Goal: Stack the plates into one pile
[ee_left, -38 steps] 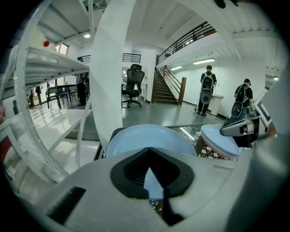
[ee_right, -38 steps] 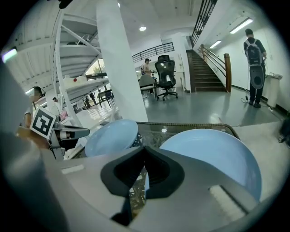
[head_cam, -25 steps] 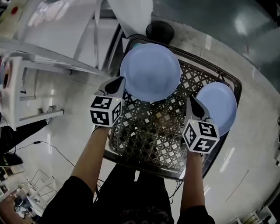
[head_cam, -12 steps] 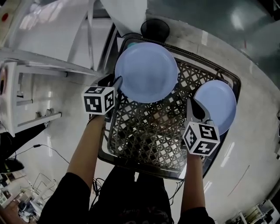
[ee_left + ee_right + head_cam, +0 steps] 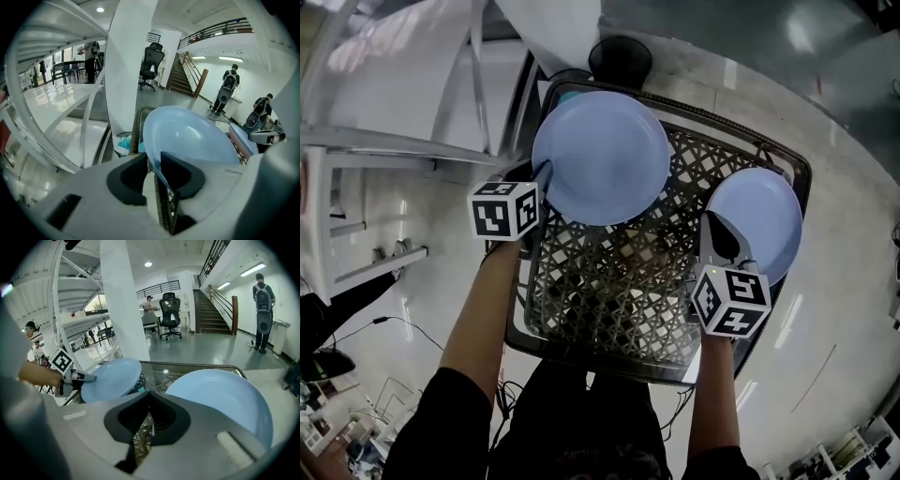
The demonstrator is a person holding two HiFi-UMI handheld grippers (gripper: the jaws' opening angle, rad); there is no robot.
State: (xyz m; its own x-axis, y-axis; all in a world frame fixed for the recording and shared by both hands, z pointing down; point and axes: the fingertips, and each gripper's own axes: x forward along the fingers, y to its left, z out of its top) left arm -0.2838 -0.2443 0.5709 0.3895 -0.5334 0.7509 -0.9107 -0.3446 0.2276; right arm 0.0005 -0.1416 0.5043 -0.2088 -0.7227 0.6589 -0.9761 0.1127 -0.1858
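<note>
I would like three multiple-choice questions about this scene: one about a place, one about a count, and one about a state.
1. In the head view, where is the smaller plate?
A. at the right edge of the wire basket
B. at its middle
C. on the floor

2. How many blue plates are visible?
A. one
B. two
C. four

3. The jaws of the right hand-held gripper are:
A. wide apart
B. together
C. around a cup

Answers: 1 A, it covers the right rim; 2 B, a larger plate and the smaller one; 3 B, its own view shows the tips meeting.
</note>
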